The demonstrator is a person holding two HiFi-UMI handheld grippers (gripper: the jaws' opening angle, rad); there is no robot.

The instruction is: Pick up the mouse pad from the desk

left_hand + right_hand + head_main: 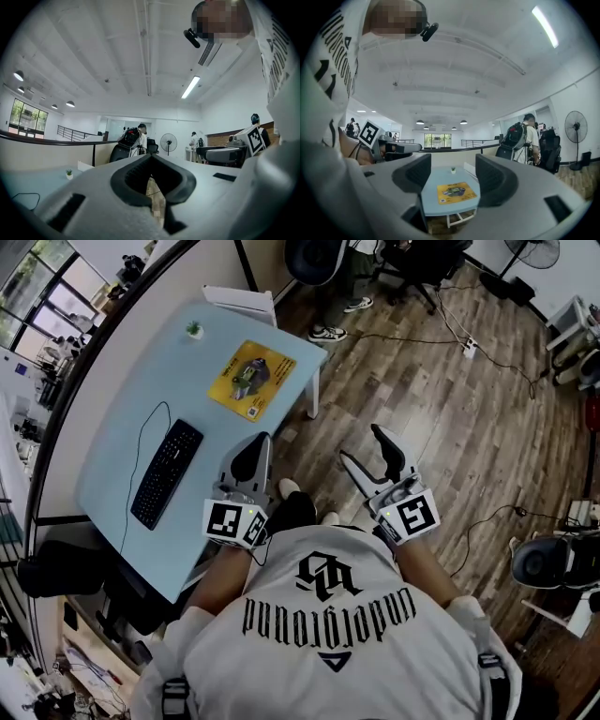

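Observation:
The yellow mouse pad (251, 378) lies flat near the far end of the light-blue desk (122, 456). In the right gripper view the mouse pad (457, 192) shows far off, framed between the two jaws. My left gripper (257, 444) hovers beside the desk's near right edge, well short of the pad. Its jaws are shut with nothing in them, and in its own view the left gripper (151, 160) shows only floor through a thin slit. My right gripper (364, 448) is over the wooden floor to the right, and in its own view that gripper (453, 174) stands open and empty.
A black keyboard (167, 472) with a cable lies on the desk's near half. A small potted plant (194, 329) stands at the far end. Beyond the desk are a white stool (242, 304), a person's shoes (328, 332) and office chairs. Cables cross the wooden floor (450, 409).

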